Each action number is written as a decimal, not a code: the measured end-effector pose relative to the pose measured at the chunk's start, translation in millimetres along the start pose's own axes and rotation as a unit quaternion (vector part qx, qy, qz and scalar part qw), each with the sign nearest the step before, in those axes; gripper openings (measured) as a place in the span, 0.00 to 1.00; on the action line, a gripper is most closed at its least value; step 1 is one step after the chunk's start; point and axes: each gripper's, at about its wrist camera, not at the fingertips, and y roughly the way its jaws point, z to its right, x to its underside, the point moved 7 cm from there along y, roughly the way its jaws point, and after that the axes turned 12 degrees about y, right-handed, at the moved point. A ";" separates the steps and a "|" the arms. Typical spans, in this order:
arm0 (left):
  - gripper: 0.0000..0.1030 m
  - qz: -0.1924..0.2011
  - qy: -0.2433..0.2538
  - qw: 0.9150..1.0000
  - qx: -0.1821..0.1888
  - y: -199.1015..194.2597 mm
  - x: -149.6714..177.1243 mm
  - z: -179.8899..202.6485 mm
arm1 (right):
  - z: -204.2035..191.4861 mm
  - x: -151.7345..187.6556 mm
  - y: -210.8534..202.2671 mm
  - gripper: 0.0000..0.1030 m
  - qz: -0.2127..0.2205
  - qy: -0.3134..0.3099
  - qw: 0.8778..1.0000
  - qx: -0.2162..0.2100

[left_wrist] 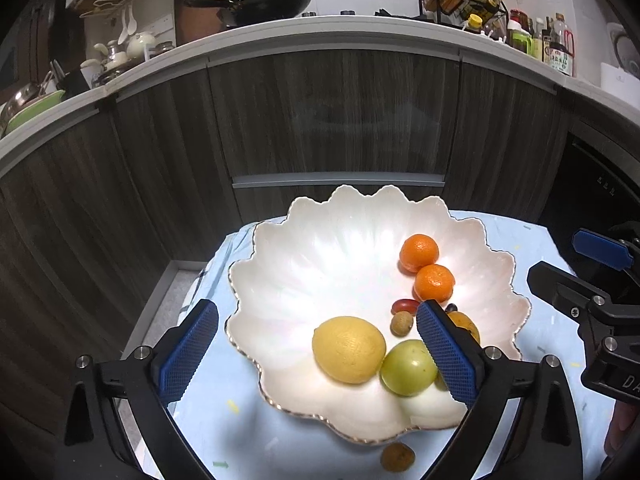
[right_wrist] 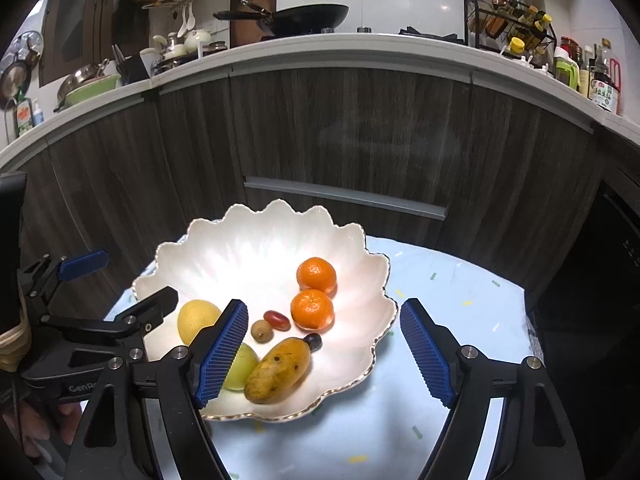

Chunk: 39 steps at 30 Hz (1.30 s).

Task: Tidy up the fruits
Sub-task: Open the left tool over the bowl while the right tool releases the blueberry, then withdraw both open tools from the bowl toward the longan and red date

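Note:
A white scalloped bowl point(left_wrist: 312, 256) point(right_wrist: 248, 248) sits on a light blue cloth. It holds a lemon point(left_wrist: 349, 349) point(right_wrist: 197, 320), a green fruit point(left_wrist: 408, 367) point(right_wrist: 243, 366), two tangerines point(left_wrist: 419, 252) point(left_wrist: 434, 282) point(right_wrist: 316, 275) point(right_wrist: 312, 309), a red date point(left_wrist: 405, 305) point(right_wrist: 277, 319), a small longan point(left_wrist: 401, 324) point(right_wrist: 262, 331), a mango point(right_wrist: 278, 370) and a dark grape point(right_wrist: 313, 341). Another small brown fruit point(left_wrist: 397, 457) lies on the cloth before the bowl. My left gripper point(left_wrist: 316, 354) is open over the lemon and the bowl's near side. My right gripper point(right_wrist: 322, 356) is open over the bowl's right rim.
The round table with the blue cloth point(right_wrist: 460, 292) stands before dark wood cabinets point(left_wrist: 332, 112). A white counter point(right_wrist: 360, 46) above carries a wok, dishes and a spice rack. The right gripper's body shows at the right edge of the left wrist view point(left_wrist: 592, 280).

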 end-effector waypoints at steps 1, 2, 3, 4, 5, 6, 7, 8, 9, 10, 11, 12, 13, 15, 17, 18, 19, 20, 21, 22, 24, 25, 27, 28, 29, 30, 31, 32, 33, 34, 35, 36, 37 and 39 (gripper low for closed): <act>0.99 0.000 -0.003 1.000 0.001 -3.1 0.7 -0.1 | -0.7 -0.2 -3.6 0.77 0.002 0.001 1.000 -0.001; 0.99 0.000 -0.004 1.000 0.002 -6.2 1.3 0.1 | -1.1 -0.4 -7.2 0.77 0.004 0.002 1.000 -0.001; 1.00 0.002 -0.005 1.000 0.001 -9.7 2.0 0.0 | -1.7 -0.5 -10.6 0.77 0.006 0.003 1.000 -0.001; 1.00 0.003 -0.005 1.000 -0.001 -13.5 2.6 -0.2 | -1.9 -0.5 -15.0 0.77 0.009 0.004 1.000 0.001; 1.00 0.004 -0.005 1.000 -0.002 -16.1 3.0 -0.5 | -2.2 -0.3 -17.6 0.77 0.011 0.004 1.000 0.002; 1.00 0.005 -0.005 1.000 -0.002 -19.7 3.5 -0.7 | -2.4 0.0 -21.2 0.77 0.012 0.005 1.000 0.003; 1.00 0.007 -0.005 1.000 -0.003 -23.3 3.9 -0.9 | -2.5 0.4 -24.6 0.77 0.014 0.005 1.000 0.004; 1.00 0.008 -0.005 1.000 -0.004 -25.5 4.0 -0.8 | -2.5 0.4 -27.2 0.77 0.016 0.005 1.000 0.004; 1.00 0.009 -0.006 1.000 -0.004 -29.1 4.3 -0.9 | -2.7 0.7 -29.7 0.77 0.017 0.006 1.000 0.004; 1.00 0.011 -0.005 1.000 -0.005 -32.9 4.4 -0.6 | -2.9 1.1 -32.9 0.77 0.019 0.006 1.000 0.003; 1.00 0.012 -0.005 1.000 -0.005 -35.8 4.3 -0.2 | -2.9 1.3 -36.1 0.77 0.021 0.007 1.000 0.003; 1.00 0.013 -0.005 1.000 -0.005 -39.3 4.3 0.2 | -3.1 1.9 -39.0 0.77 0.021 0.009 1.000 0.003; 1.00 0.014 -0.005 1.000 -0.005 -42.3 4.2 0.4 | -2.6 2.0 -41.9 0.77 0.022 0.011 1.000 0.002; 1.00 0.018 -0.005 1.000 -0.006 -49.4 3.6 1.5 | -1.3 2.7 -47.9 0.77 0.025 0.013 1.000 0.003; 1.00 0.020 -0.004 1.000 -0.007 -55.8 3.4 2.7 | 0.1 3.6 -54.1 0.77 0.027 0.017 0.999 0.004; 1.00 0.022 -0.003 1.000 -0.007 -59.5 3.5 3.5 | 1.1 4.1 -57.4 0.77 0.029 0.020 0.999 0.006; 1.00 0.022 -0.004 1.000 -0.006 -62.7 3.7 4.0 | 1.8 4.4 -59.7 0.77 0.030 0.021 0.999 0.006; 1.00 0.023 -0.005 1.000 -0.006 -66.9 4.2 4.8 | 2.6 5.2 -62.7 0.77 0.031 0.024 0.999 0.006; 1.00 0.024 -0.006 1.000 -0.006 -69.4 4.4 5.5 | 4.1 6.2 -65.9 0.77 0.032 0.028 0.999 0.006; 1.00 0.025 -0.007 1.000 -0.005 -72.7 4.9 6.5 | 5.1 6.8 -67.8 0.77 0.033 0.031 0.999 0.006; 1.00 0.027 -0.007 1.000 -0.003 -78.3 6.0 8.6 | 8.1 8.9 -73.2 0.77 0.033 0.038 0.999 0.007; 1.00 0.028 -0.006 1.000 -0.003 -81.1 6.7 9.6 | 9.4 10.0 -75.8 0.77 0.034 0.040 0.999 0.008; 1.00 0.029 -0.005 1.000 -0.003 -85.6 8.0 11.2 | 11.0 12.2 -80.5 0.77 0.037 0.042 0.998 0.011; 1.00 0.031 -0.004 1.000 -0.003 -88.2 9.0 12.1 | 12.2 13.4 -82.7 0.77 0.038 0.044 0.998 0.014; 1.00 0.031 -0.004 1.000 -0.003 -89.9 9.9 13.0 | 13.5 14.3 -84.8 0.77 0.039 0.046 0.998 0.016; 1.00 0.031 -0.005 0.999 -0.004 -91.8 10.9 13.9 | 14.5 15.0 -86.5 0.77 0.040 0.047 0.998 0.018; 1.00 0.032 -0.005 0.999 -0.004 -93.5 11.9 14.6 | 15.5 15.6 -88.3 0.77 0.042 0.048 0.998 0.022; 1.00 0.032 -0.005 0.999 -0.004 -95.4 13.1 15.4 | 17.1 16.5 -90.7 0.77 0.044 0.050 0.997 0.028; 1.00 0.032 -0.006 0.999 -0.005 -96.2 13.8 15.9 | 18.1 17.2 -91.9 0.77 0.045 0.051 0.997 0.030; 1.00 0.031 -0.006 0.999 -0.005 -97.1 14.7 16.4 | 19.6 18.2 -93.6 0.77 0.046 0.053 0.997 0.033; 1.00 0.031 -0.007 0.999 -0.006 -98.4 15.8 16.9 | 21.2 18.9 -94.9 0.77 0.047 0.055 0.997 0.036; 1.00 0.031 -0.007 0.999 -0.007 -98.9 16.4 17.3 | 22.3 19.7 -95.3 0.77 0.047 0.056 0.997 0.038; 1.00 0.031 -0.007 0.999 -0.007 -99.8 17.0 17.9 | 23.7 20.6 -96.2 0.77 0.048 0.057 0.996 0.041; 1.00 0.031 -0.007 0.999 -0.009 -101.3 18.3 18.8 | 26.8 23.1 -97.0 0.77 0.046 0.061 0.996 0.044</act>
